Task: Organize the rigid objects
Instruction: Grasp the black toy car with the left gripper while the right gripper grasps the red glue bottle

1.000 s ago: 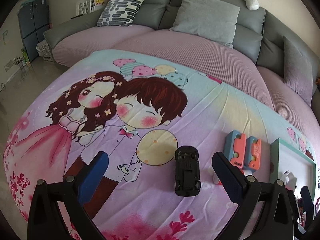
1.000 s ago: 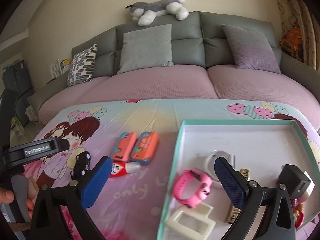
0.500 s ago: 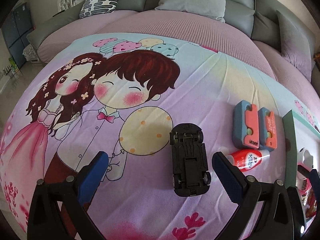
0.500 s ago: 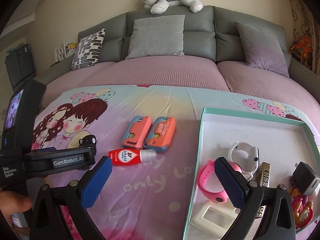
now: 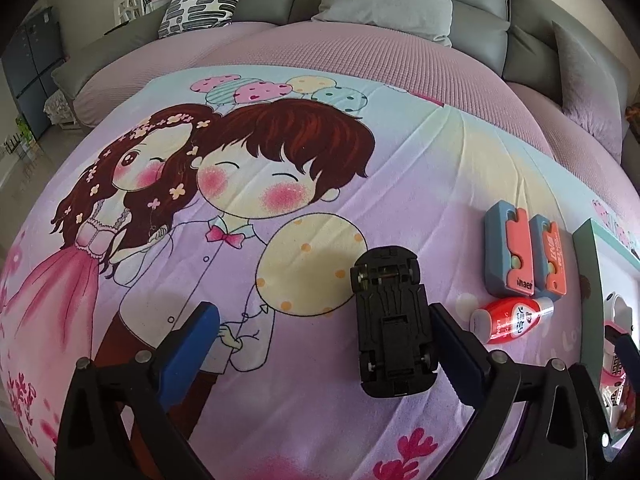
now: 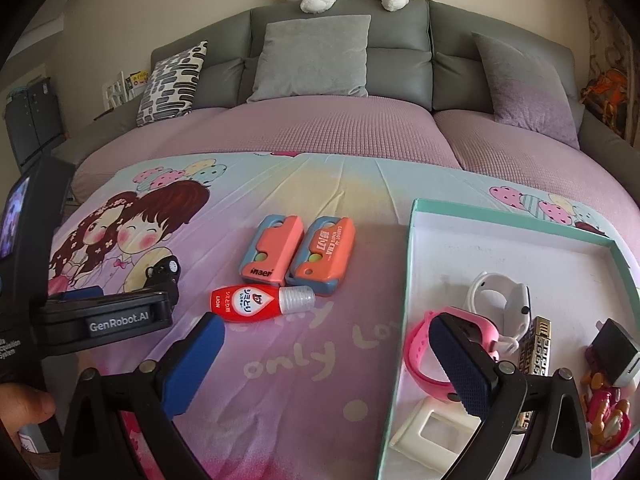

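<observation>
1. The left gripper [image 5: 320, 336] is spread wide and holds nothing; its right finger [image 5: 452, 348] sits just beside a black toy car [image 5: 390, 320] lying upside down on the printed bedsheet [image 5: 280, 420].
2. Right of the car lie a red bottle [image 5: 508, 320] and two orange-and-blue cases [image 5: 524, 258], side by side.
3. The right gripper [image 6: 324, 364] is wide open and empty, over the left rim of the box [image 6: 408, 280], which holds a pink watch [image 6: 424, 356].
</observation>
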Demonstrator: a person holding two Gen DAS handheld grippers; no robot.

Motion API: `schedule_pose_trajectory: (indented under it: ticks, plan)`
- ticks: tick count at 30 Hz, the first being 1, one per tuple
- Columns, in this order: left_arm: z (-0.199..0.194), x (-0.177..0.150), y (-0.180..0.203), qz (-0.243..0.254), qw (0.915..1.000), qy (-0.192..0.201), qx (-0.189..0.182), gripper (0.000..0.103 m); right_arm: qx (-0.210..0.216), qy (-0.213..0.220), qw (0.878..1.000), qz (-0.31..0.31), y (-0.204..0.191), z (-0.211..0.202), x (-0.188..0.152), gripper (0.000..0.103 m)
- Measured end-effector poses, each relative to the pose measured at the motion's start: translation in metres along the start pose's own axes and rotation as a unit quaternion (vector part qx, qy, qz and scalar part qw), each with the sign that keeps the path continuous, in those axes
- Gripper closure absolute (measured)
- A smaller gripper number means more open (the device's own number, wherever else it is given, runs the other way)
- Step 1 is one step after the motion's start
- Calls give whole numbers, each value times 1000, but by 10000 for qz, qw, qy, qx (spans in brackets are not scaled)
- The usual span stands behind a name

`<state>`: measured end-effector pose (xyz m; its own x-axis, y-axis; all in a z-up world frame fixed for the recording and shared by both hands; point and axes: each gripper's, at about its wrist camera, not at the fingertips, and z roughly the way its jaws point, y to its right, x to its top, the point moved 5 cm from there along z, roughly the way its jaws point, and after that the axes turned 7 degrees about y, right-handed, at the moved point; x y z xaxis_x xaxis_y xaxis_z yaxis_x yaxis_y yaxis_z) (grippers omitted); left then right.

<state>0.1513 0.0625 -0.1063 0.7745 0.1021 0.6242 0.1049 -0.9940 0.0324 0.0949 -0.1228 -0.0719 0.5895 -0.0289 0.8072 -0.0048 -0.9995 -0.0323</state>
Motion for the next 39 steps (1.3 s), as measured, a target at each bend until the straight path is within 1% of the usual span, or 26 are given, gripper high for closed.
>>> schedule_pose_trajectory:
  ticks: [1,2,3,6,8,10,15,18,23,31,32,35,37,39]
  plan:
    - [0,0,-1,-24,10000,12,-44,7,21,-12,10000,-30,-3,1,1,0]
    - [0,0,-1,-45,10000,3,-83,17,36,-24,10000,-66,-5,3,1,0]
    - [1,0,-1,-56,9999,-22,-97,23,54,-29,9999,-100,-8,4,2,0]
    - [5,-3,0,40,9999,-84,-57,23,94,-59,9997,-200,-17,10,5,0]
    - [5,-2,-1,2,9999,-92,-97,23,130,-116,9995,-252,-22,14,5,0]
    - [5,-2,-5,-85,9999,-80,-104,24,160,-203,9994,-246,-24,20,4,3]
    - [5,-2,-11,-190,9997,-82,-149,24,317,-414,9984,-233,-31,32,-1,3]
    - [5,-1,-12,-215,9996,-78,-182,24,341,-496,9979,-227,-34,38,-2,11]
    - [5,-1,-16,-264,9994,-53,-199,24,372,-620,9973,-117,-35,47,-3,11]
    - [6,-2,-13,-192,9996,-48,-198,24,335,-647,9973,-113,-36,56,-4,11]
    - [6,-1,-13,-187,9996,-47,-200,25,312,-644,9973,-133,-36,57,-4,11]
    - [6,-1,-11,-146,9997,-33,-189,37,281,-623,9976,-112,-35,57,-4,15]
    - [6,0,-9,-99,9997,-28,-214,39,270,-620,9976,-113,-34,57,-4,18]
    - [6,0,-7,-61,9996,-35,-256,44,247,-615,9977,-104,-32,56,-4,22]
